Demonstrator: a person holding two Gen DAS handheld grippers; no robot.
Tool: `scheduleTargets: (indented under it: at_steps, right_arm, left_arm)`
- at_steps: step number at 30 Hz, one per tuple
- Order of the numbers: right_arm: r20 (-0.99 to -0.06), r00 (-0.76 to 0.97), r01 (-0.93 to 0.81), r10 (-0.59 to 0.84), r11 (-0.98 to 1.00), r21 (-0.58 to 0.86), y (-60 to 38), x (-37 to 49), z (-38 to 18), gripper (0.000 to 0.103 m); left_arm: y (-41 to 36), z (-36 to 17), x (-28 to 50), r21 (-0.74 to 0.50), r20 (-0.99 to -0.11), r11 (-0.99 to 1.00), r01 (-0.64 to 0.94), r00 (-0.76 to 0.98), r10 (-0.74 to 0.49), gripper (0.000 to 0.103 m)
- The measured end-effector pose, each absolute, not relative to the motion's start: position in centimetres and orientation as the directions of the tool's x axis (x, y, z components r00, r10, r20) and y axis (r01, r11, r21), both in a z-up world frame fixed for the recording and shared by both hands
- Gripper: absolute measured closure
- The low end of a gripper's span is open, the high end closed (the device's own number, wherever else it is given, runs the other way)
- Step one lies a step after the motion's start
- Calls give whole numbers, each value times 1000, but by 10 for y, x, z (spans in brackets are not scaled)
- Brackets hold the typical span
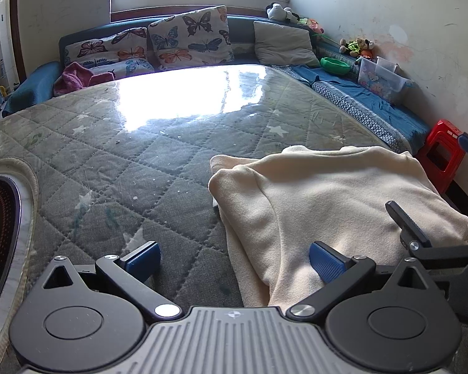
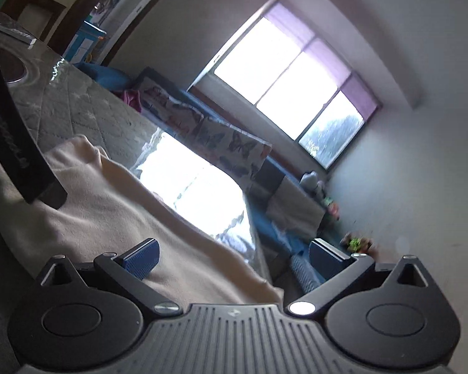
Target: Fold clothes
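A cream fleece garment (image 1: 327, 193) lies partly folded on the grey quilted table cover (image 1: 124, 162), toward the near right. My left gripper (image 1: 234, 260) is open just above the garment's near left edge, with its right pad (image 1: 326, 263) over the cloth and its left pad (image 1: 143, 257) over the bare cover. In the tilted right wrist view the same garment (image 2: 109, 205) runs under my right gripper (image 2: 234, 258), which is open with nothing held. Its left pad (image 2: 142, 260) hangs over the cloth. A black arm of the right gripper (image 1: 405, 227) shows at the garment's right.
A round dark inset (image 1: 0, 233) sits in the table at the near left. Behind the table is a blue sofa with butterfly pillows (image 1: 187, 37), a grey pillow (image 1: 280, 43), a pink cloth (image 1: 78, 76), a green bowl (image 1: 335, 65) and a clear bin (image 1: 383, 78). A red stool (image 1: 443, 152) stands right.
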State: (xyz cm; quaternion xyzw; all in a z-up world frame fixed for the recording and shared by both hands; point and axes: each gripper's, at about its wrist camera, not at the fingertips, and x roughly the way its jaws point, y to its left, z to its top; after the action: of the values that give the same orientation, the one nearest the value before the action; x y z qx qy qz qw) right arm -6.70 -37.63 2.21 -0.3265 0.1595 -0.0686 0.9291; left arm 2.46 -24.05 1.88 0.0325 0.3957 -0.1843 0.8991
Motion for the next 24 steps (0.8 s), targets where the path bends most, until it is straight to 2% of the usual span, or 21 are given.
scheduleTargets:
  at_steps: [5, 17, 21, 24]
  right_arm:
    - [-279, 922, 35, -269, 773, -633, -382, -66, 14, 0]
    - [-358, 867, 120, -347, 842, -525, -433, -79, 24, 0]
    - [-408, 847, 132, -341, 878, -459, -448, -82, 30, 0]
    - [-407, 847, 166, -343, 896, -411, -458, -82, 40, 0]
  left_arm:
    - [-239, 19, 25, -90, -725, 929, 358, 616, -308, 0]
    - [-238, 20, 24, -93, -725, 928, 360, 615, -311, 0]
    - [-239, 20, 24, -92, -725, 928, 360, 615, -311, 0]
    - [-238, 19, 24, -91, -724, 928, 360, 617, -310, 0]
